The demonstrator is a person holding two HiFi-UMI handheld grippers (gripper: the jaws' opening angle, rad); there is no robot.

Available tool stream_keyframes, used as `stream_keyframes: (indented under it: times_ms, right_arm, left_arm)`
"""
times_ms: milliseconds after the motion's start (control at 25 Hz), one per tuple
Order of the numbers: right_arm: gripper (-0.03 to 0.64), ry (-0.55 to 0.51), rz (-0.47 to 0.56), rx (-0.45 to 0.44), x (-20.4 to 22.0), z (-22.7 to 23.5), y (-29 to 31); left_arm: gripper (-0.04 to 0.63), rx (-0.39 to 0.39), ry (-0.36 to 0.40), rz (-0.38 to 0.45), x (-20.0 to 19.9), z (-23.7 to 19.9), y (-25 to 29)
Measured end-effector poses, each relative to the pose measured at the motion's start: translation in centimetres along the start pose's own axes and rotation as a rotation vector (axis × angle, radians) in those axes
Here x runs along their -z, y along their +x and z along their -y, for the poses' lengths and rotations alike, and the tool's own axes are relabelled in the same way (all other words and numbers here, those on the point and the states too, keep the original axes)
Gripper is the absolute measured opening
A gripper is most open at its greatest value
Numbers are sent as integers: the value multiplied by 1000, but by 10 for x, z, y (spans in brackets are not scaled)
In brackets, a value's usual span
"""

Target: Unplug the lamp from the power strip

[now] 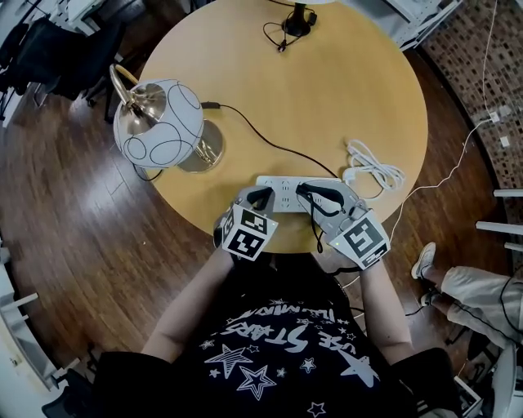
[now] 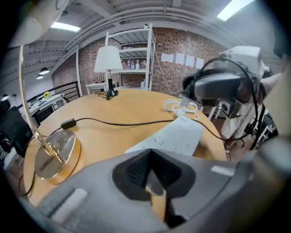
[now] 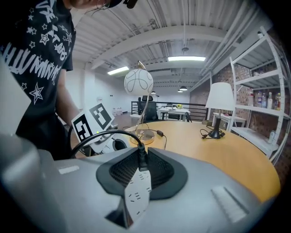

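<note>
Plug (image 3: 141,162) in right gripper (image 1: 302,190); left gripper (image 1: 261,194) at strip (image 1: 284,194).

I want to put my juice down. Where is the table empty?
The wide middle of the table is bare, between the lamp, the far small lamp and the black cord. The near edge is crowded: power strip, white cable, left gripper, right gripper clamped on the plug.

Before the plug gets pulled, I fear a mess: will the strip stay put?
The strip looks light and slim, so it probably lifts with the plug. Rigid, it should slide rather than bend unless the left tool pins it.
</note>
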State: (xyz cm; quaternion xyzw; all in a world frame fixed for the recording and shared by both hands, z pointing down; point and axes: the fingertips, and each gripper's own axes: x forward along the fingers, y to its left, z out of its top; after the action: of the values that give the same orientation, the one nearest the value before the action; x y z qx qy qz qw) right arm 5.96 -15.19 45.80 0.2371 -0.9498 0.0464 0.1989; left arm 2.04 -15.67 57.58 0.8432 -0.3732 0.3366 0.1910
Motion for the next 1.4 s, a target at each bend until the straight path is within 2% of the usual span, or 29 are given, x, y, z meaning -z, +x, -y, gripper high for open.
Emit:
stream_keyframes:
  times_ms: [160, 320, 520, 1000, 1120, 1400]
  right_arm:
    - [64, 63, 62, 54, -12, 4, -11]
    - [64, 72, 138, 118, -29, 14, -26]
    - [66, 67, 212, 164, -57, 19, -45]
    - [66, 53, 314, 208, -88, 16, -69]
    - [66, 64, 348, 212, -92, 17, -75]
    - [66, 64, 371, 225, -95, 22, -84]
  left_arm:
    - [5, -42, 64, 28, -3, -1, -5]
    - [5, -99, 82, 176, -35, -7, -26]
    - [5, -135, 103, 345, -77, -7, -67]
    - [5, -195, 87, 618, -132, 0, -148]
    - [5, -196, 105, 643, -138, 7, -157]
    - [5, -191, 159, 633, -147, 22, -167]
